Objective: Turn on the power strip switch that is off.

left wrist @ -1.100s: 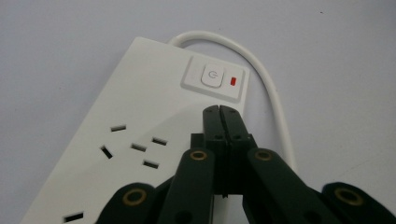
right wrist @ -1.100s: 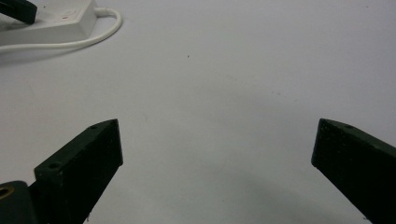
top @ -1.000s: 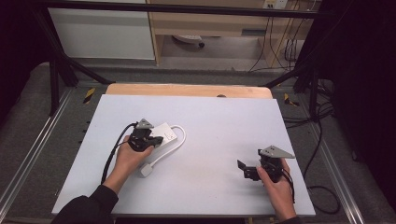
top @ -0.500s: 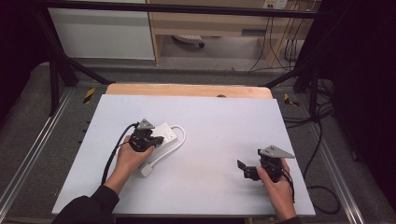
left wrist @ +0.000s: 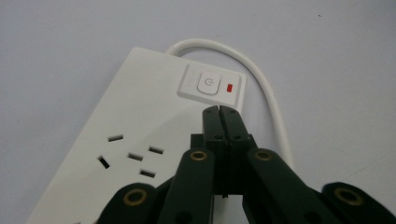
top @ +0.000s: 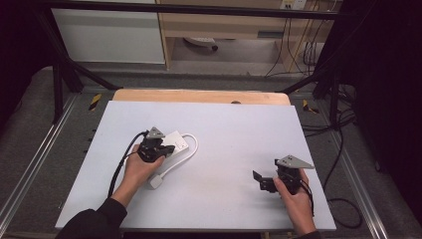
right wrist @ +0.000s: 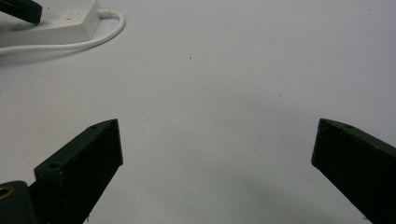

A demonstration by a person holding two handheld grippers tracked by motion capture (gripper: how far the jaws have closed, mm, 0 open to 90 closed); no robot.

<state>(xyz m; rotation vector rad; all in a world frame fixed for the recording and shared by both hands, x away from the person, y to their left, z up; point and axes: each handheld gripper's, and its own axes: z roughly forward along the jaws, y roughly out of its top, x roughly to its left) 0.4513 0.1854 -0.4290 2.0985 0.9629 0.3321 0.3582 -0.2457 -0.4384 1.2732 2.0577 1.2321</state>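
Note:
A white power strip lies left of centre on the white table, its white cable looping round to a plug. My left gripper is shut and holds nothing. Its closed tips sit over the strip's top face, just short of the switch button and its red light. Whether they touch the strip I cannot tell. Socket holes show to their left. My right gripper rests low at the table's right, open, with bare table between its jaws. The strip appears far off at the right gripper view's upper left.
The white table top ends in a wooden strip at the back. Metal frame rails run along both sides. Black cables lie on the floor to the right. Shelving stands behind the table.

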